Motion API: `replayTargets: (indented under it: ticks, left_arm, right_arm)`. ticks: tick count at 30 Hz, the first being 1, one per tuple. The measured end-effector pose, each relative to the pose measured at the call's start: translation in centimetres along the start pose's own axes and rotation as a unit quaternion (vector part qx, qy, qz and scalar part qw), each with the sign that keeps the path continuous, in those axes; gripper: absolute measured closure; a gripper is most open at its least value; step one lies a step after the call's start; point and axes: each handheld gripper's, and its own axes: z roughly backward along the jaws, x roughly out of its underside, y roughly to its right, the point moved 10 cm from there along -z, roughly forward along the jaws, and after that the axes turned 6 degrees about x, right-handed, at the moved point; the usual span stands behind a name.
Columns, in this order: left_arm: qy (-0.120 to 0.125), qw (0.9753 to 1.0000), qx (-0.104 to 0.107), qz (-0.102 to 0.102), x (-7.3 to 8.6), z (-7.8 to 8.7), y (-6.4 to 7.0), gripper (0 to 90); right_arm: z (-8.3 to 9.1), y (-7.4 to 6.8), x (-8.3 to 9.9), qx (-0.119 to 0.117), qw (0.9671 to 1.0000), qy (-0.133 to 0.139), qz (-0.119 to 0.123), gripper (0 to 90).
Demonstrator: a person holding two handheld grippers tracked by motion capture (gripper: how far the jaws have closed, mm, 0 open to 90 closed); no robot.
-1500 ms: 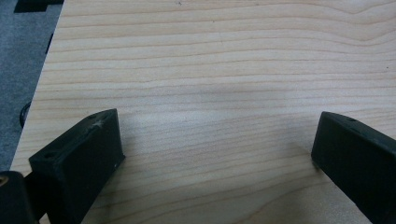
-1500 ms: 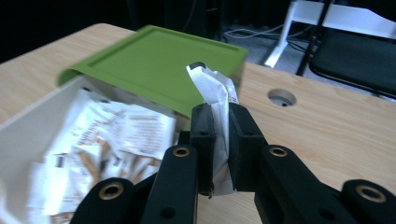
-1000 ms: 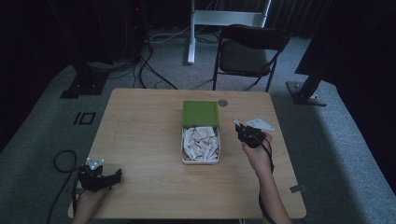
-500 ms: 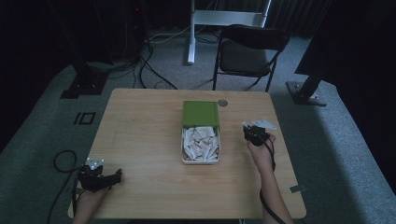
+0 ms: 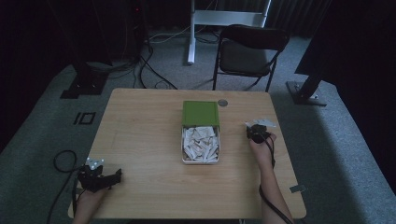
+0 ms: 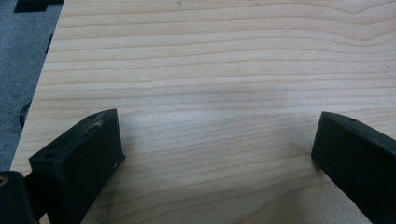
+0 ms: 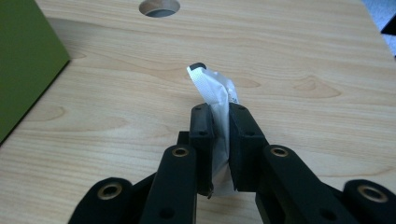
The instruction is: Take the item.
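A pale wooden table (image 5: 149, 140) stands on grey carpet (image 5: 336, 154) in a dim room, its grain running in long bands and a round cable hole (image 5: 222, 102) set near the far edge. At the table's middle sits a white box (image 5: 201, 144) heaped with white paper packets, its green lid (image 5: 200, 113) raised at the far side. The right gripper (image 7: 219, 122), held over the table's right side just beside the box, has its jaws pressed narrow on a white packet (image 7: 215, 91) that stands up between them; seen from above, the packet (image 5: 264, 123) pokes out past the gripper toward the far right of the table. The left gripper (image 5: 99, 176) rests at the near left corner of the table, well apart from the box, its jaws spread wide over bare wood. Beyond the table a black folding chair (image 5: 250, 51) faces it, a white stand (image 5: 224, 18) rises behind, and black cables (image 5: 140, 60) trail across the carpet among dark stand bases (image 5: 84, 84).
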Motion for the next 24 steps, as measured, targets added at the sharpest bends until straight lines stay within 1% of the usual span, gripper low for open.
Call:
replayTargets:
  ticks: [3, 9, 12, 16, 18, 20, 22, 24]
  left_arm:
    - [0.000, 1.0000, 0.000, 0.000, 0.0, 0.0, 0.0, 2.7]
    - [0.000, 1.0000, 0.000, 0.000, 0.0, 0.0, 0.0, 2.7]
    - [0.000, 1.0000, 0.000, 0.000, 0.0, 0.0, 0.0, 2.7]
    - [0.000, 1.0000, 0.000, 0.000, 0.0, 0.0, 0.0, 2.7]
    - [0.000, 1.0000, 0.000, 0.000, 0.0, 0.0, 0.0, 2.7]
    - [0.000, 1.0000, 0.000, 0.000, 0.0, 0.0, 0.0, 2.7]
    - [0.000, 1.0000, 0.000, 0.000, 0.0, 0.0, 0.0, 2.7]
    - [0.000, 1.0000, 0.000, 0.000, 0.0, 0.0, 0.0, 2.7]
  right_arm:
    - [-0.4, -0.1, 0.0, 0.001, 1.0000, -0.004, -0.002, 81.2]
    - [-1.4, 0.0, 0.0, 0.010, 0.9999, -0.009, -0.003, 81.0]
    - [-1.9, -0.1, 0.2, 0.008, 0.9998, -0.014, -0.007, 80.9]
    - [-2.2, -0.4, 0.3, 0.006, 0.9998, -0.018, -0.005, 78.8]
    - [-2.3, -0.8, 0.4, -0.002, 0.9997, -0.024, -0.004, 74.1]
    - [-2.2, -0.9, 0.5, -0.004, 0.9997, -0.023, 0.002, 69.8]
    - [-2.0, -1.0, 0.4, -0.007, 0.9998, -0.020, 0.002, 60.1]
    - [-1.5, -1.3, 0.2, -0.017, 0.9997, -0.016, 0.001, 52.7]
